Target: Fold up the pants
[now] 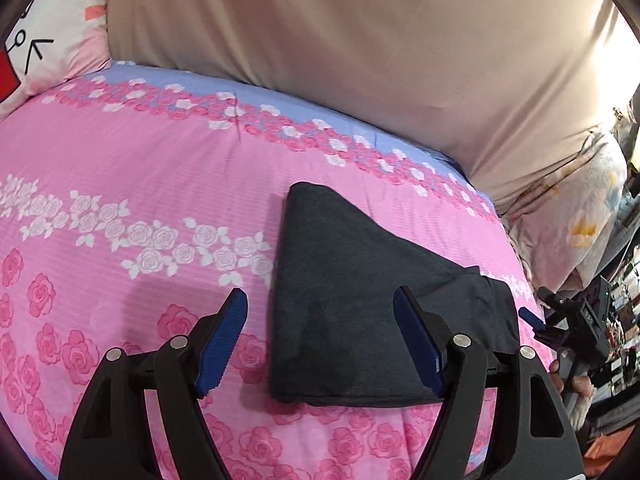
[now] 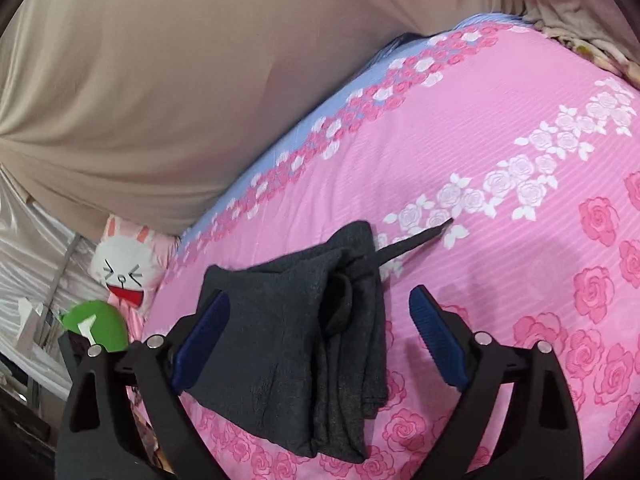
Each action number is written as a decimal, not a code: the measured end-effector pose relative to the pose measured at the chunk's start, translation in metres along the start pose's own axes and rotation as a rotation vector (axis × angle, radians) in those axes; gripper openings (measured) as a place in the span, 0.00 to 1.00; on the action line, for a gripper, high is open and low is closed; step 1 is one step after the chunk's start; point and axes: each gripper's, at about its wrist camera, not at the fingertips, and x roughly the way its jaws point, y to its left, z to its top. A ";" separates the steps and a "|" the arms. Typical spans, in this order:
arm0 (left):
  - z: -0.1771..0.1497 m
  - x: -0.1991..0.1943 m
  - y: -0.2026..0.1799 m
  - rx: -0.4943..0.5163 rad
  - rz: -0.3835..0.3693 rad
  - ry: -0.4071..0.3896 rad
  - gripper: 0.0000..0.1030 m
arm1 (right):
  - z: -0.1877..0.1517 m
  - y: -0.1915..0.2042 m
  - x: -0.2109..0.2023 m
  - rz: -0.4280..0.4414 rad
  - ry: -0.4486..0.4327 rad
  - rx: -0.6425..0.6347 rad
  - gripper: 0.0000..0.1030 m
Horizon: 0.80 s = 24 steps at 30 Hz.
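Observation:
The dark grey pants (image 1: pixel 360 300) lie folded into a compact bundle on the pink rose-print bed cover (image 1: pixel 120 168). My left gripper (image 1: pixel 320 304) is open and empty, hovering just above the near edge of the bundle. In the right wrist view the same pants (image 2: pixel 304 340) show stacked folded layers, with a drawstring (image 2: pixel 420 240) trailing onto the cover (image 2: pixel 500 128). My right gripper (image 2: pixel 320 304) is open and empty above the bundle. The right gripper also shows in the left wrist view (image 1: pixel 532 318) at the bundle's right side.
A beige headboard cushion (image 1: pixel 340 40) backs the bed. A white cartoon pillow (image 1: pixel 48 40) sits at the far left corner, and also shows in the right wrist view (image 2: pixel 124 268). A floral blanket (image 1: pixel 576 216) lies at the right edge. A green object (image 2: pixel 96 324) sits beside the bed.

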 end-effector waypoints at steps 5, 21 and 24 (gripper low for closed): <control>-0.007 0.005 0.002 -0.003 -0.021 0.016 0.70 | -0.001 0.030 0.054 -0.141 0.061 -0.166 0.59; -0.006 -0.018 0.036 -0.059 0.015 -0.033 0.70 | 0.008 0.051 0.071 -0.304 0.054 -0.306 0.28; -0.007 -0.007 0.032 -0.047 0.025 0.001 0.70 | -0.010 0.005 0.049 -0.213 -0.001 -0.138 0.49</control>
